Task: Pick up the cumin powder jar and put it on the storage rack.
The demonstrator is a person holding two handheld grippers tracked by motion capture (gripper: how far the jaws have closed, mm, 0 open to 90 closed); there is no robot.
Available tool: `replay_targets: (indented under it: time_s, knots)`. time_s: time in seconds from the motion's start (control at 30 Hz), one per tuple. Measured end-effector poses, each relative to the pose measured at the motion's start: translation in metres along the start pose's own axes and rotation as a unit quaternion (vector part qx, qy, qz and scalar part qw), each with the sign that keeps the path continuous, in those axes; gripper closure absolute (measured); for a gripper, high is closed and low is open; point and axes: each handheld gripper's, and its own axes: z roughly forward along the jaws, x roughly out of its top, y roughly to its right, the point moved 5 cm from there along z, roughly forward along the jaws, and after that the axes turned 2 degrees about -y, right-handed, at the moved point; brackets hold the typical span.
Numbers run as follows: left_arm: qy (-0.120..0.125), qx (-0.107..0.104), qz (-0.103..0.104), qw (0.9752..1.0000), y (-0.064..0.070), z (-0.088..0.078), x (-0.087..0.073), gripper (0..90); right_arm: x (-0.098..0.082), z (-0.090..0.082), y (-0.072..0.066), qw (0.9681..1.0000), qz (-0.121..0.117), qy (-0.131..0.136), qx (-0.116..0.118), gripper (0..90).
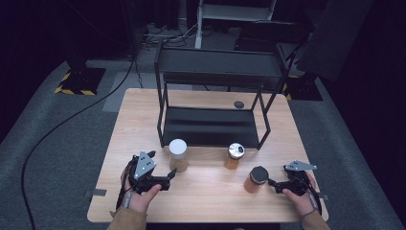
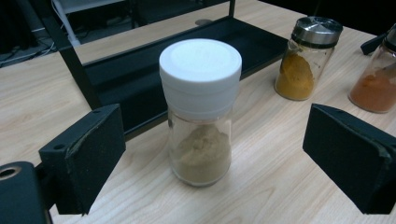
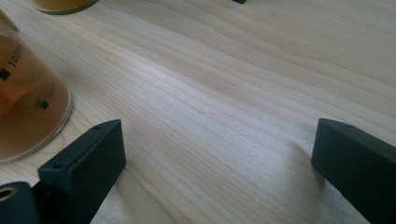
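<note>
Wood-grain surface (image 1: 143, 124) with dark floor all round, so the jars stand out fine. Nearest to the person, the left gripper (image 1: 167, 177) sits low with its jaws spread wide and nothing between the pads, lined up on the white-lidded jar (image 2: 201, 112) of pale powder, which stands upright just beyond them, in front of the black rack (image 1: 210, 125). I'd say the reach is the step in hand: ease forward until the glass body sits centred between the pads, below the lid, then close gently so it doesn't tip. Over on the other side the right gripper (image 1: 274, 182) has jaws apart too, empty, right beside the dark-lidded jar (image 1: 256, 179). Further back, the steel-capped jar (image 1: 234, 155) stands near the rack's lower shelf.
</note>
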Motion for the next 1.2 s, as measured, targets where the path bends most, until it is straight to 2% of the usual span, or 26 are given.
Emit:
replay_targets:
  time_s: [0.33, 0.73, 1.2]
  knots:
    - [0.004, -0.006, 0.001, 1.0000, -0.007, 0.011, 0.009, 5.5, -0.001, 0.000, 0.000, 1.0000, 0.003, 0.003, -0.002, 4.3]
    - [0.006, -0.013, -0.008, 0.9999, -0.015, 0.031, 0.015, 5.9, -0.002, -0.001, -0.001, 0.9999, 0.009, 0.006, -0.008, 6.5]
    - [-0.011, -0.027, -0.005, 0.9996, -0.020, 0.059, 0.019, 8.0, -0.001, -0.001, -0.001, 0.9998, 0.012, 0.005, -0.011, 6.5]
